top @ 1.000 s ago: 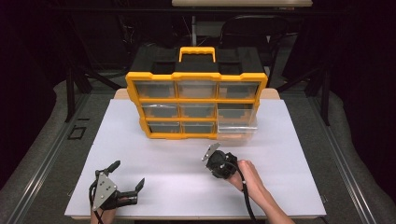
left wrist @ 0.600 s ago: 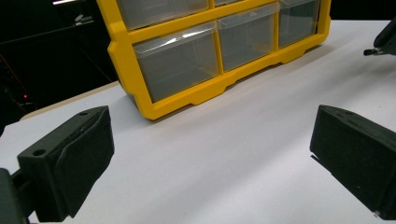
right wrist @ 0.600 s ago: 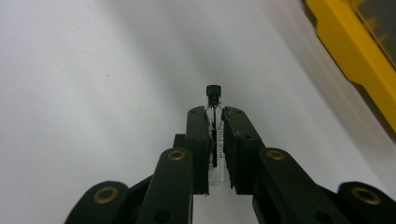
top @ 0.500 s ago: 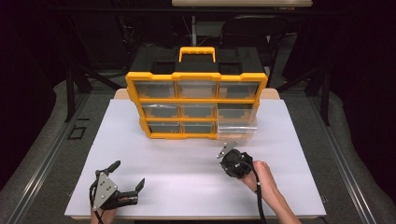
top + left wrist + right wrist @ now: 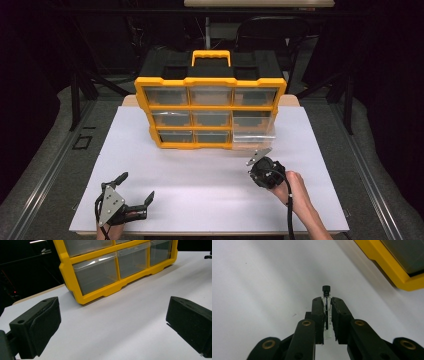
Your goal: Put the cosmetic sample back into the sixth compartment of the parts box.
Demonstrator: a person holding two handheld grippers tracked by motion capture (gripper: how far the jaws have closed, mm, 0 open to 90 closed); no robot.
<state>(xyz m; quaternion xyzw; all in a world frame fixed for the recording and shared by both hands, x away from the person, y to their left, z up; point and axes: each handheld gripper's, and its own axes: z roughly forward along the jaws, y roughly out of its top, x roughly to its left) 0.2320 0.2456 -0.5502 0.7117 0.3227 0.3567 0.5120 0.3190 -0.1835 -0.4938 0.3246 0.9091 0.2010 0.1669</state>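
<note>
Item: small glass vial (image 5: 326,312) with black cap, centre of the right gripper view, clamped in my right gripper (image 5: 327,302). My left gripper (image 5: 136,186), lower left in the high view: jaws wide apart, empty. Yellow drawer cabinet (image 5: 210,82), upper centre.

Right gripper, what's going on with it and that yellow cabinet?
The right gripper is shut on a small clear vial with a black cap, held over the white table near the yellow drawer organizer, whose bottom-right drawer is pulled out. The left gripper rests open near the table's front edge, holding nothing.
</note>
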